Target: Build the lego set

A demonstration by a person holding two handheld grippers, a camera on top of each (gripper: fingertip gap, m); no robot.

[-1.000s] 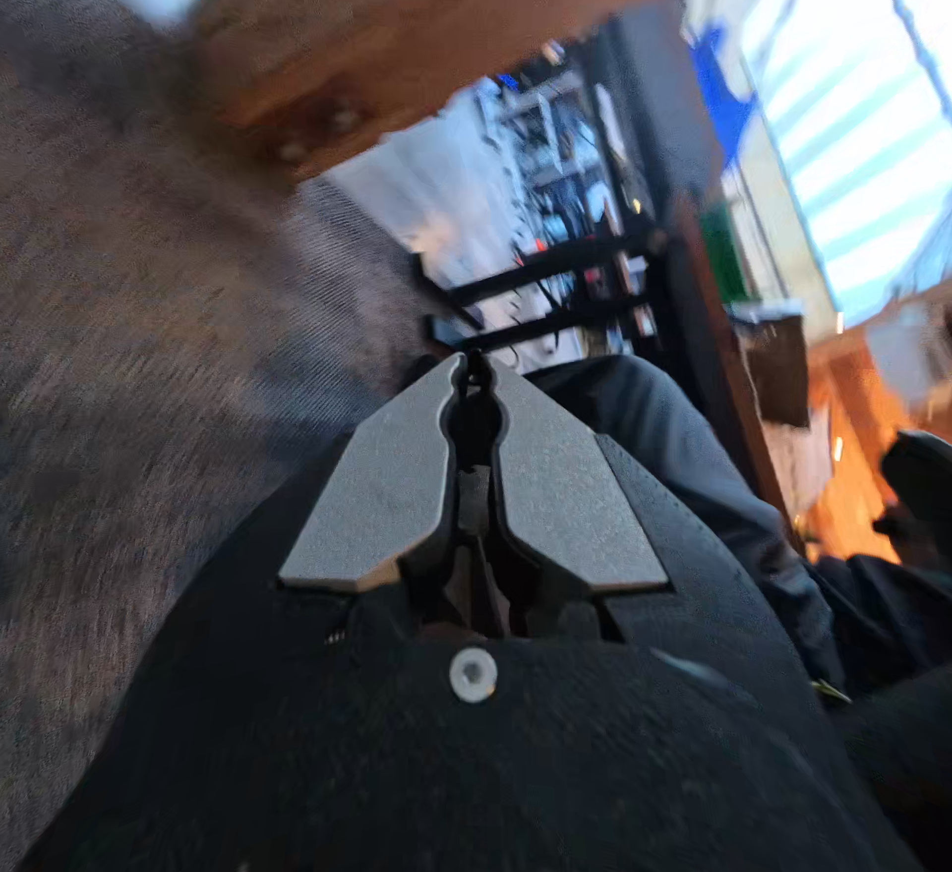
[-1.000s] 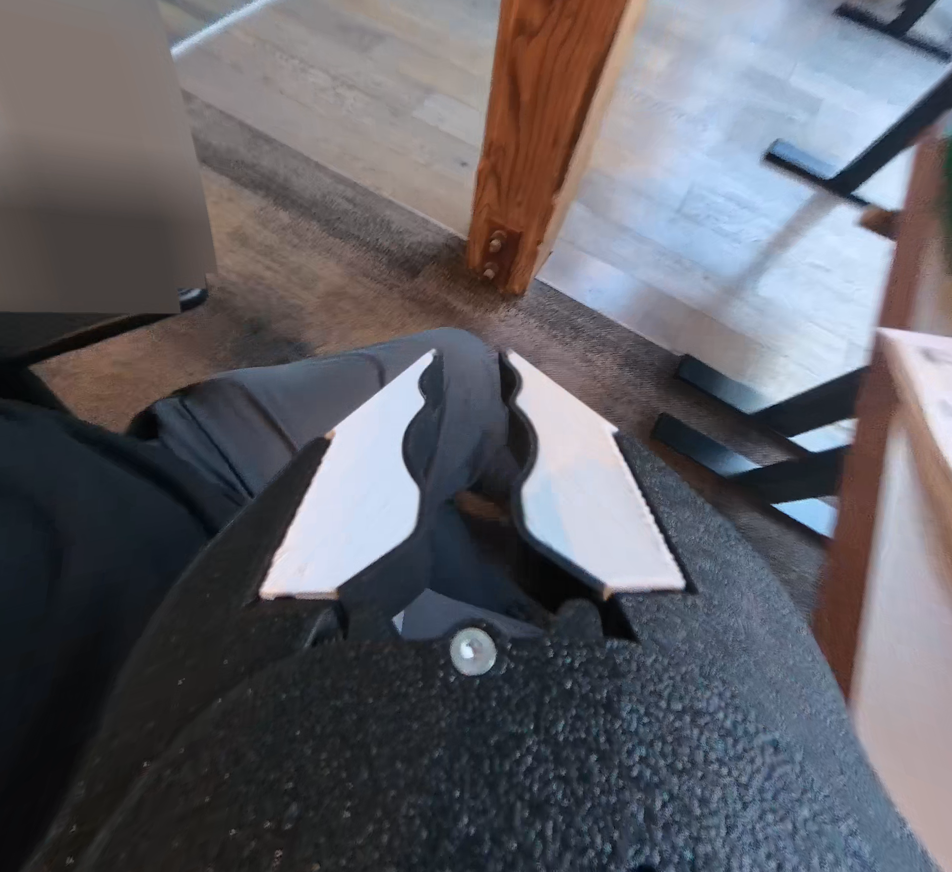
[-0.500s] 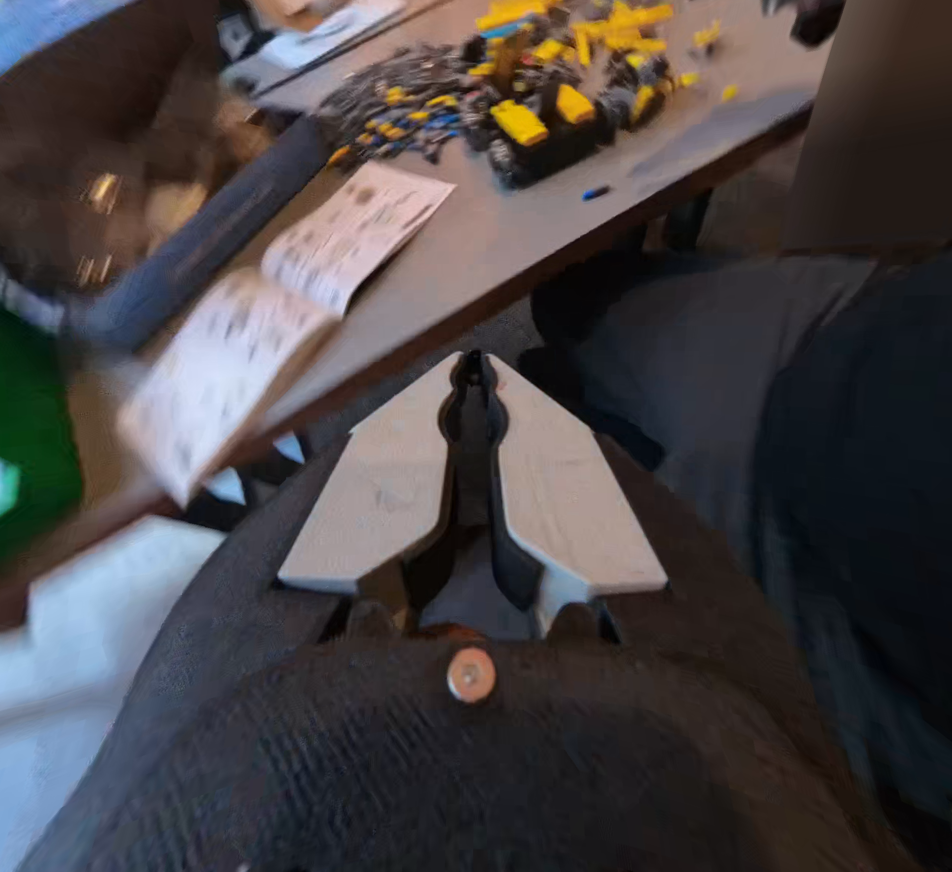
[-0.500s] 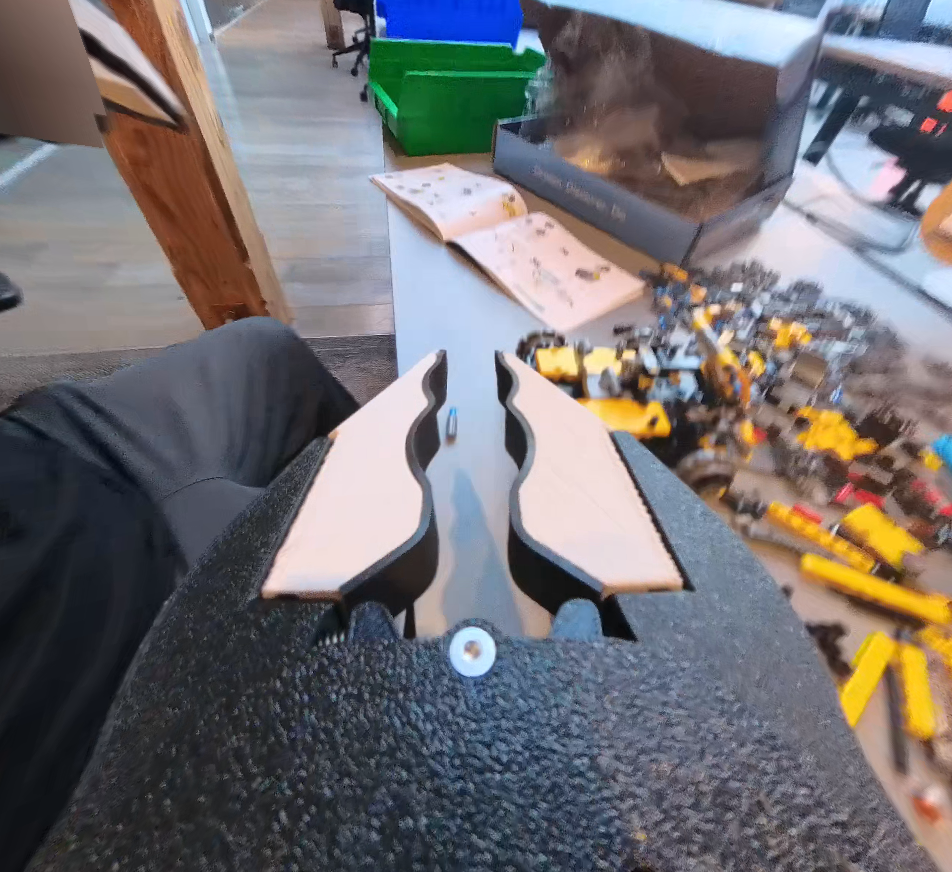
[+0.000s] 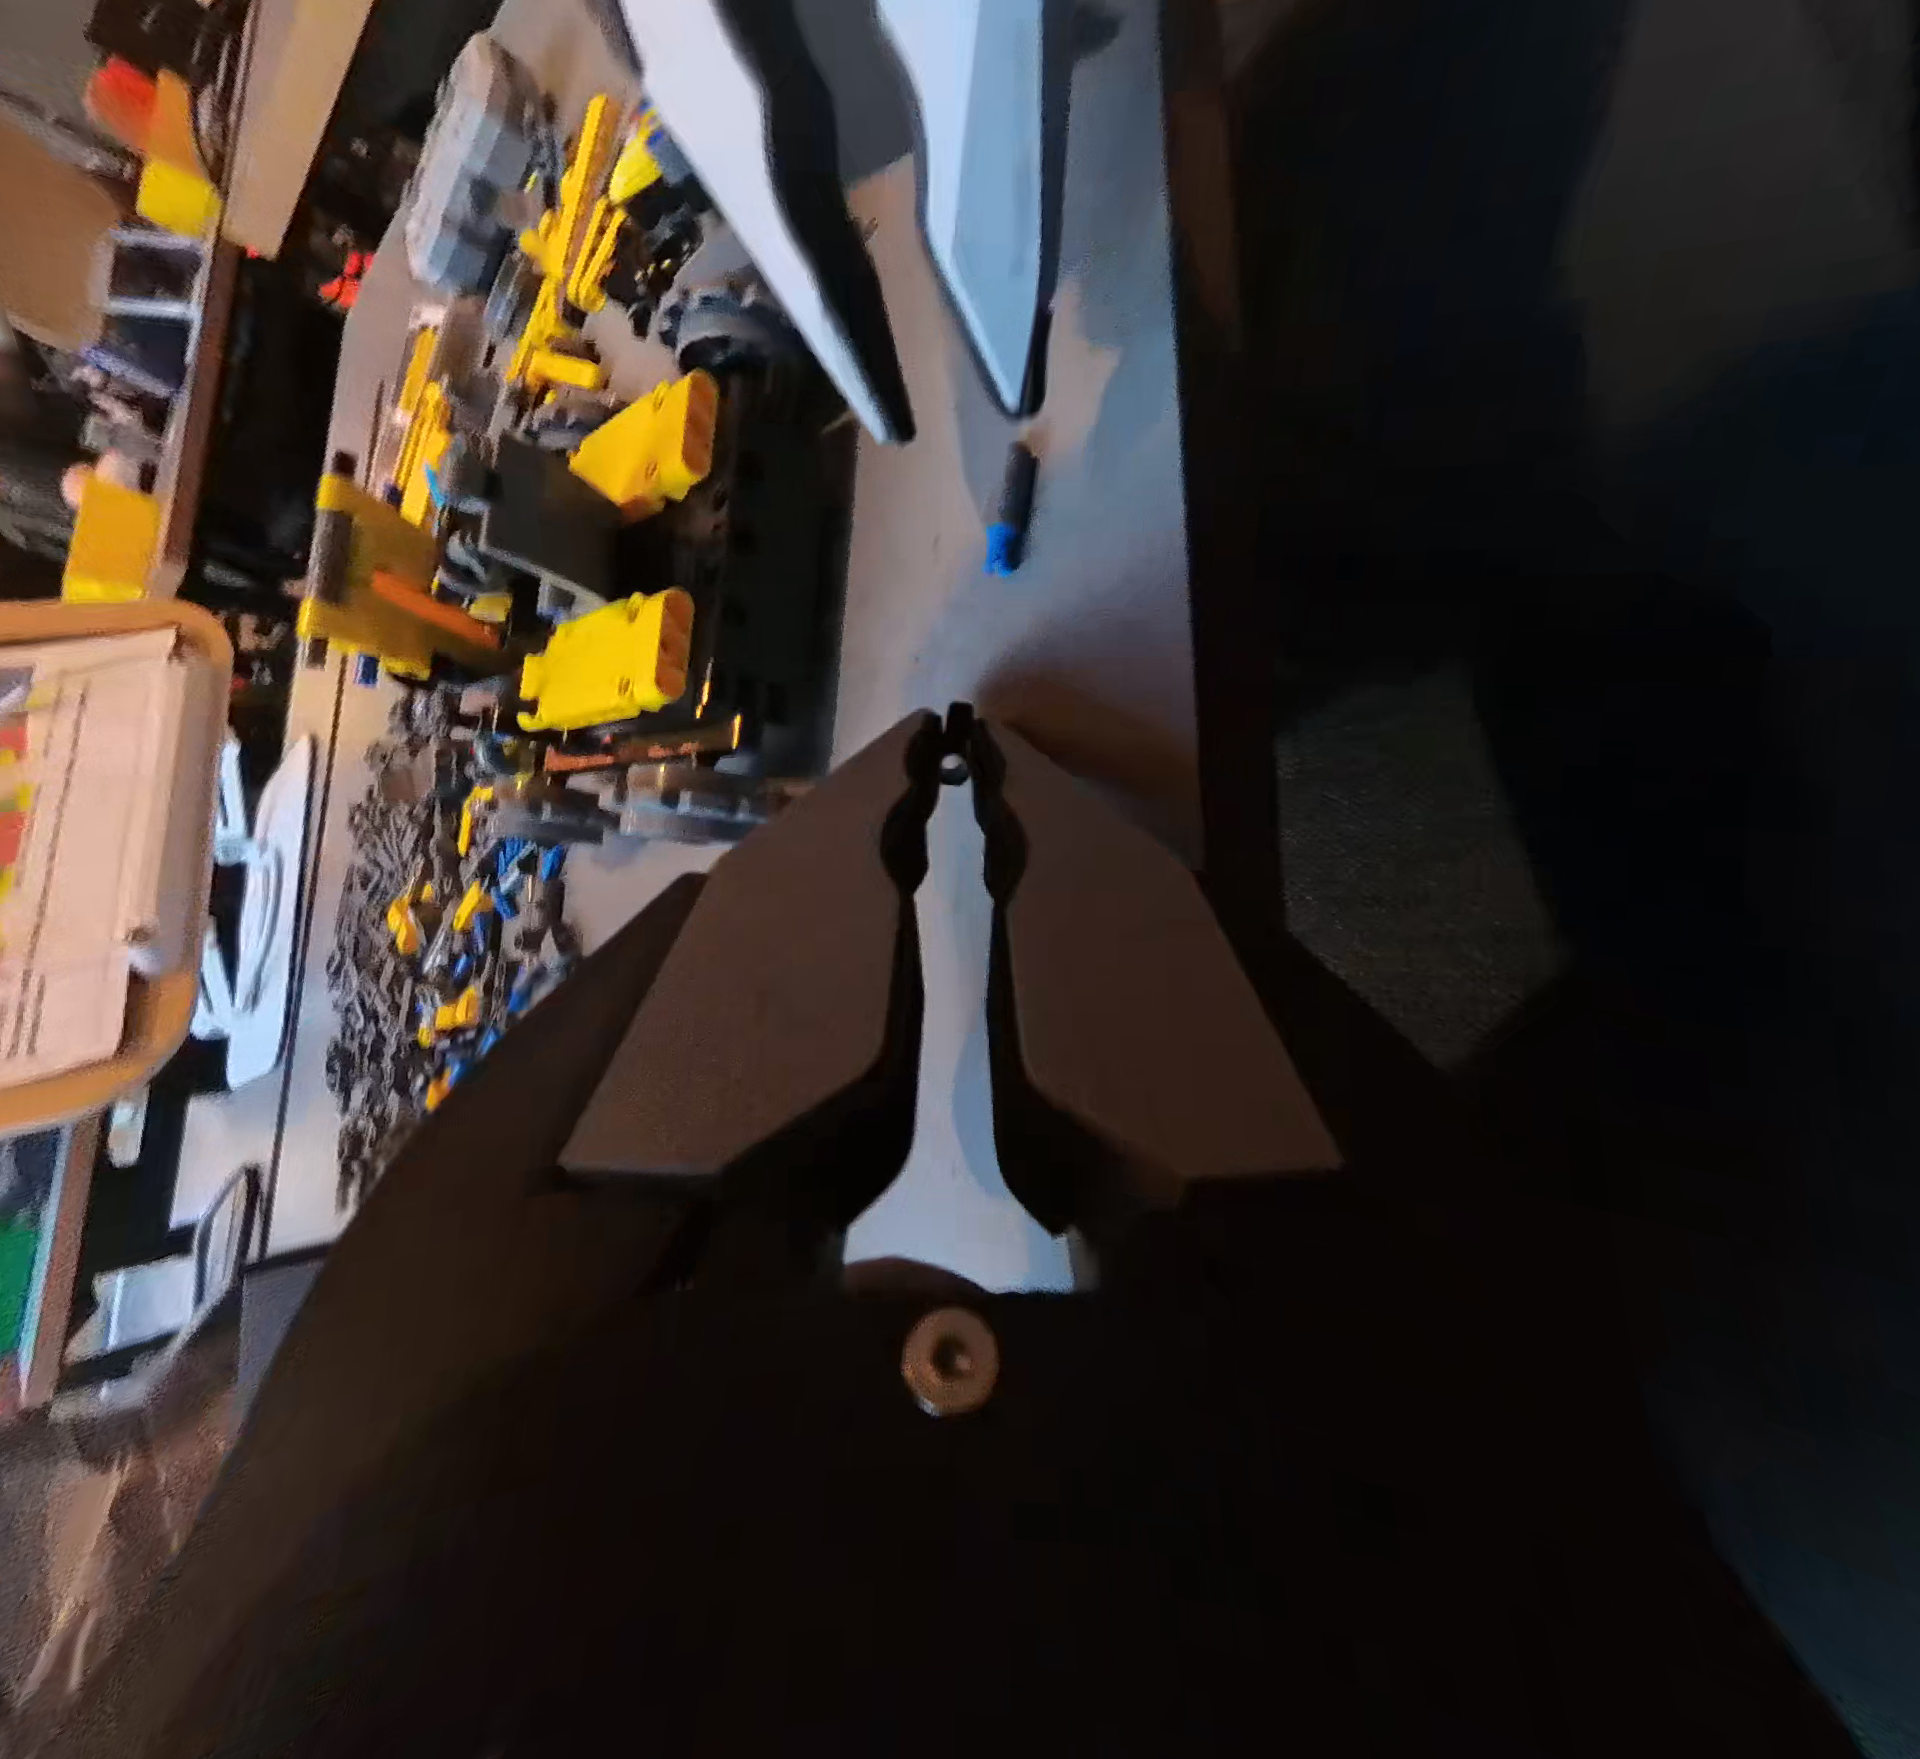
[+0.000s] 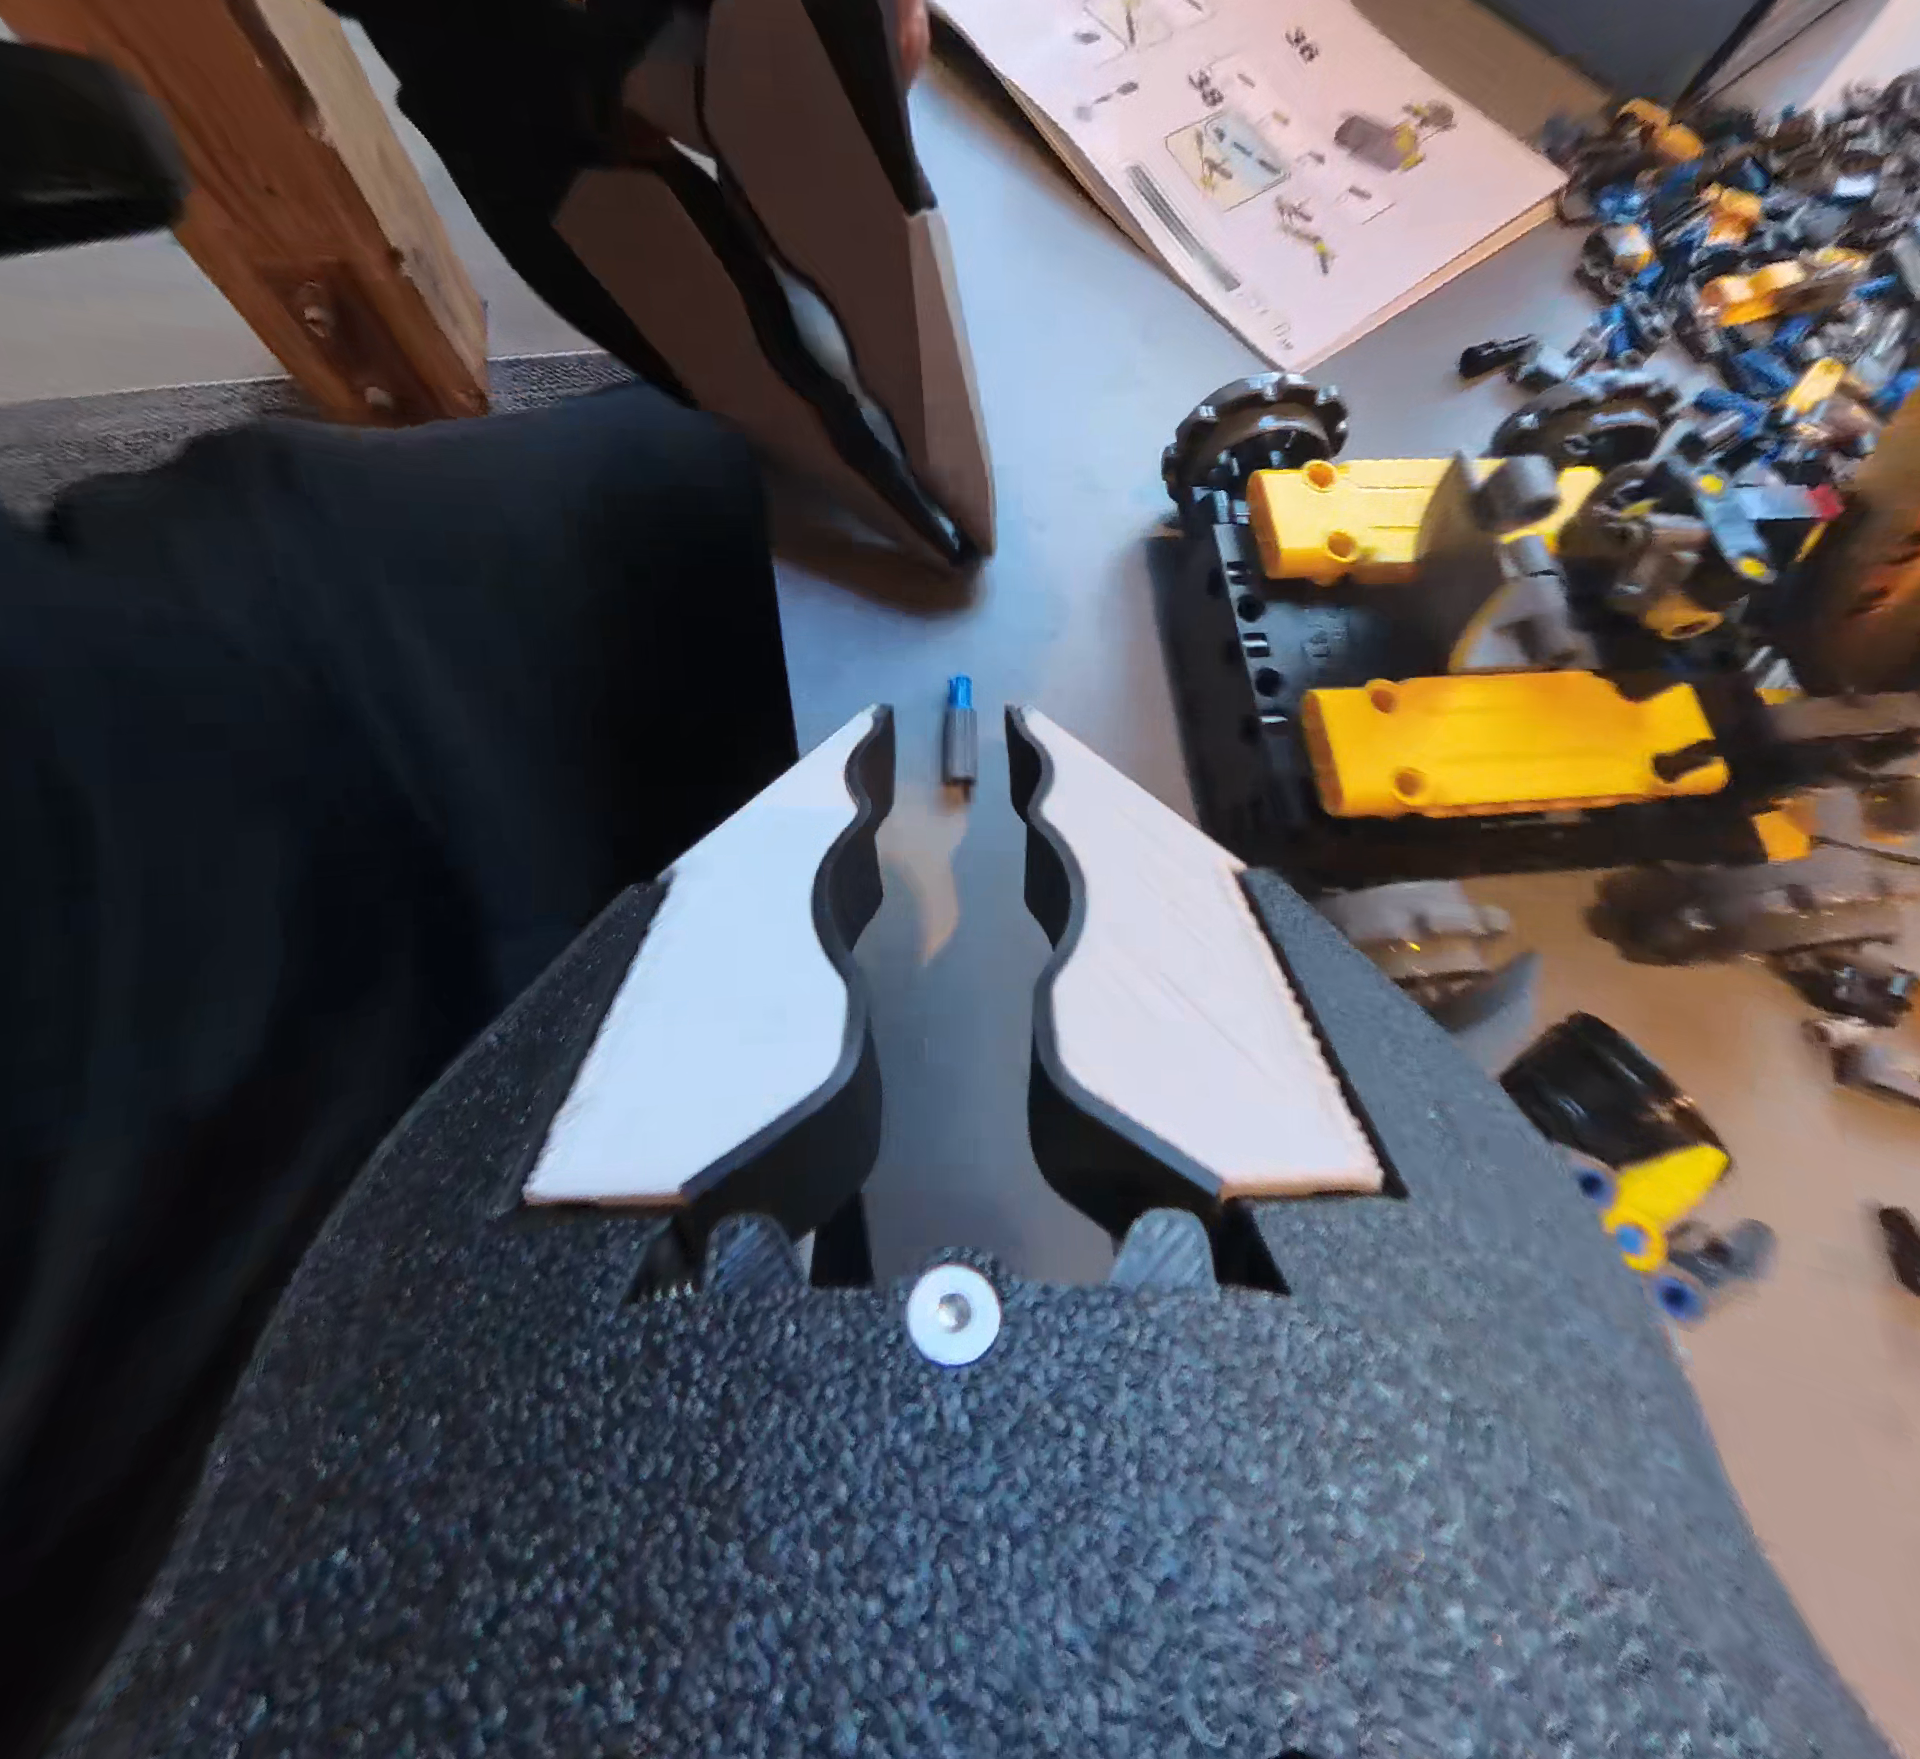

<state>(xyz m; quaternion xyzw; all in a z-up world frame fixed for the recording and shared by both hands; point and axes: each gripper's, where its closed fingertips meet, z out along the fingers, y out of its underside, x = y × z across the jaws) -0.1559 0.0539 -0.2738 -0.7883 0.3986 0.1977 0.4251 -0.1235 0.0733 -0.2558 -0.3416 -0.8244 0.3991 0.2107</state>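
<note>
A small dark grey pin with a blue tip (image 6: 958, 741) lies on the grey table (image 6: 1049, 421) near its front edge. My right gripper (image 6: 948, 722) is open and low over the table, with the pin between its fingertips, not touching them. My left gripper (image 6: 966, 548) is shut and empty, its tips pointing down at the table just beyond the pin. In the left wrist view the left gripper (image 5: 951, 724) is shut, the pin (image 5: 1013, 504) lies ahead of it, and the right gripper (image 5: 956, 416) hangs over the pin.
A half-built yellow and black vehicle model (image 6: 1455, 670) stands right of the pin. Loose parts (image 6: 1756, 255) are heaped at the back right, with more (image 6: 1642, 1179) at the front right. An open booklet (image 6: 1247, 109) lies behind. A person's dark-clad leg (image 6: 364, 722) and a wooden post (image 6: 260, 203) are left.
Both views swung from the floor and leg onto the table. The right gripper came down around the pin and opened wider. The left gripper stayed shut and came in close to it.
</note>
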